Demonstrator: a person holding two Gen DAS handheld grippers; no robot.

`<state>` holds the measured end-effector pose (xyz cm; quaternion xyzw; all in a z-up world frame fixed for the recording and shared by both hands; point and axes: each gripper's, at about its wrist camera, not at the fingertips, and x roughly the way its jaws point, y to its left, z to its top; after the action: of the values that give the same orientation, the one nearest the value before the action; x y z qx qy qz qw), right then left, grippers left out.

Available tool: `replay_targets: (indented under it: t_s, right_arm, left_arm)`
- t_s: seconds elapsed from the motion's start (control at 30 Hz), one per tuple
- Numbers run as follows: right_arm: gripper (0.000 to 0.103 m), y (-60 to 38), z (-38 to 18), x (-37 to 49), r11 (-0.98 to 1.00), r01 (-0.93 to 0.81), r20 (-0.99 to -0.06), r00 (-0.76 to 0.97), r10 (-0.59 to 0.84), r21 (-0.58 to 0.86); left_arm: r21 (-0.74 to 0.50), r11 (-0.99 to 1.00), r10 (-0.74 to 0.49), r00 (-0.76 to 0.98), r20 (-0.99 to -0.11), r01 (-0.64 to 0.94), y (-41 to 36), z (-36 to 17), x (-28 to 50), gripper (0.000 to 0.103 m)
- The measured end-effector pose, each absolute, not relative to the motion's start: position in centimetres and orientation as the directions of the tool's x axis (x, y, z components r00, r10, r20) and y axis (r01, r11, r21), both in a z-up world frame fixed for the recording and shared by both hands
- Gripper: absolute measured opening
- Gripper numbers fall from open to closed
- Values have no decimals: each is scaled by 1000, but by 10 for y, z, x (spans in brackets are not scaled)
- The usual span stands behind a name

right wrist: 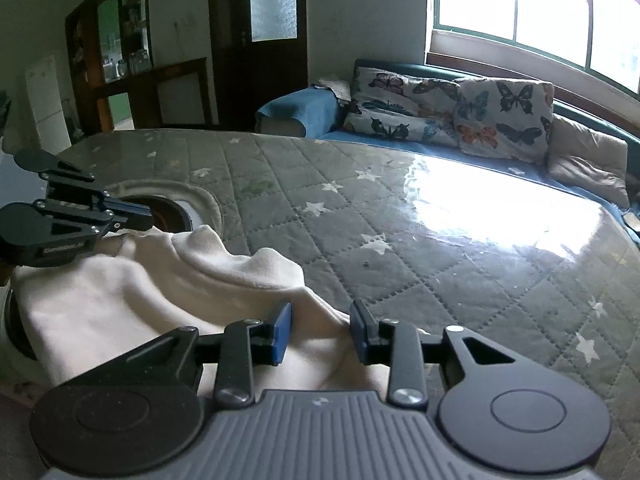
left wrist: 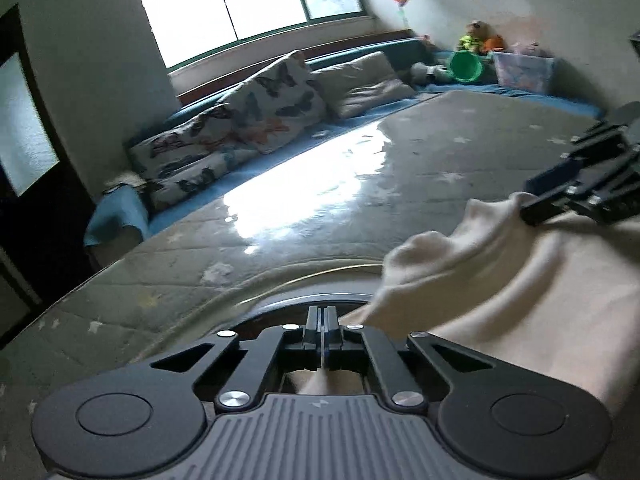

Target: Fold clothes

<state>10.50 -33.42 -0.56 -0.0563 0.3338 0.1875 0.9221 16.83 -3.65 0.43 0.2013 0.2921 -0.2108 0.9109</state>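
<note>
Left wrist view: the left gripper (left wrist: 322, 332) has its fingers pressed together, seemingly pinching the cream garment (left wrist: 500, 300) at the near edge of the quilted surface (left wrist: 280, 208).

Right wrist view: the right gripper (right wrist: 320, 334) stands spread astride a fabric ridge. It looks mid-regrasp; it should close next.

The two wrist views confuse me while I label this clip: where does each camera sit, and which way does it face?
Left wrist: on the left gripper, jaws shut on the cream fleece garment, facing the window; the right gripper shows at right.
Right wrist: on the right gripper, jaws apart over the garment, facing the dark door; the left gripper shows at left.
Shared: garment, star-quilted grey table cover, butterfly cushions.
</note>
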Motion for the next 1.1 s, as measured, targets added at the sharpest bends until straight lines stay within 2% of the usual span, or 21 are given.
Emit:
replay_targets:
  t_s: [0.13, 0.4, 0.57, 0.87, 1.0, 1.1]
  right_arm:
    - [31, -335, 5, 95, 920, -392, -613, 723, 320, 18]
    - [32, -302, 7, 80, 870, -493, -611, 685, 396, 11]
    - [32, -282, 0, 84, 853, -521, -630, 670, 392, -23]
    - [33, -289, 2, 114, 900, -436, -643, 684, 344, 17]
    - [34, -280, 1, 118, 894, -448, -650, 681, 339, -3]
    - [34, -272, -1, 122, 888, -459, -654, 678, 335, -21]
  left_arm:
    - [126, 864, -317, 722, -615, 487, -21, 15, 167, 4]
    - [74, 773, -468, 644, -605, 631, -53, 28, 125, 5]
    - [48, 740, -509, 605, -612, 671, -72, 19, 118, 6]
    - [73, 728, -503, 603, -619, 682, -73, 10, 108, 8]
    - [73, 716, -524, 603, -601, 695, -72, 13, 100, 16]
    - [82, 710, -519, 598, -611, 700, -75, 7, 99, 16]
